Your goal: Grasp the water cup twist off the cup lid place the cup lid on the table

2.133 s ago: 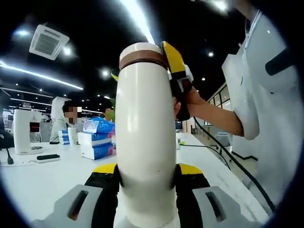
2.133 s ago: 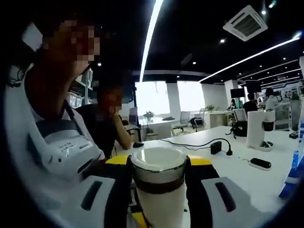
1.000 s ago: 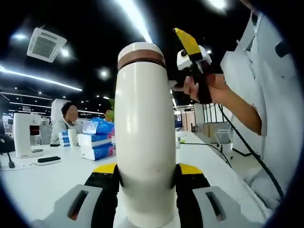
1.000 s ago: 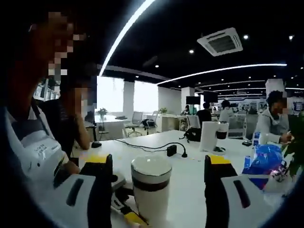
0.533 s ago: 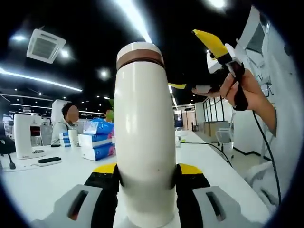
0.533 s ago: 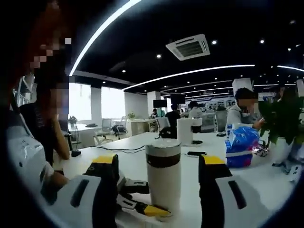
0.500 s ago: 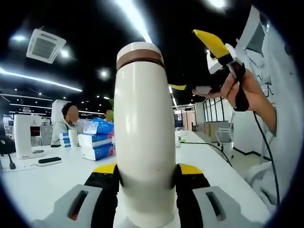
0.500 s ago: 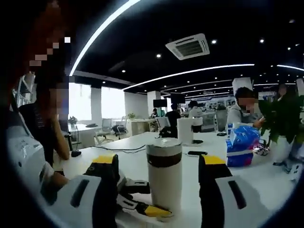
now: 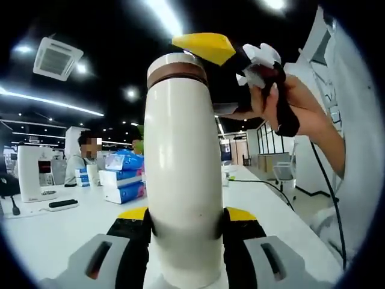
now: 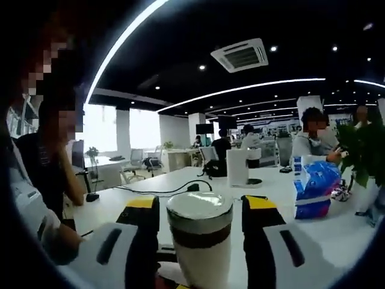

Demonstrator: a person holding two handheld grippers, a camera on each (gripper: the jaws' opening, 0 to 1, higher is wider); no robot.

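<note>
My left gripper squeezes the tall white water cup low in the frame. My right gripper is spread wide around its white lid with the brown band, not touching it.

A long white table ran back through an open office under strip lights and a ceiling vent. On it stood a stack of tissue packs, a white machine with a dark remote lying near it, and a black cable. A blue bag sat beside a green plant. Seated people occupied the far end.
</note>
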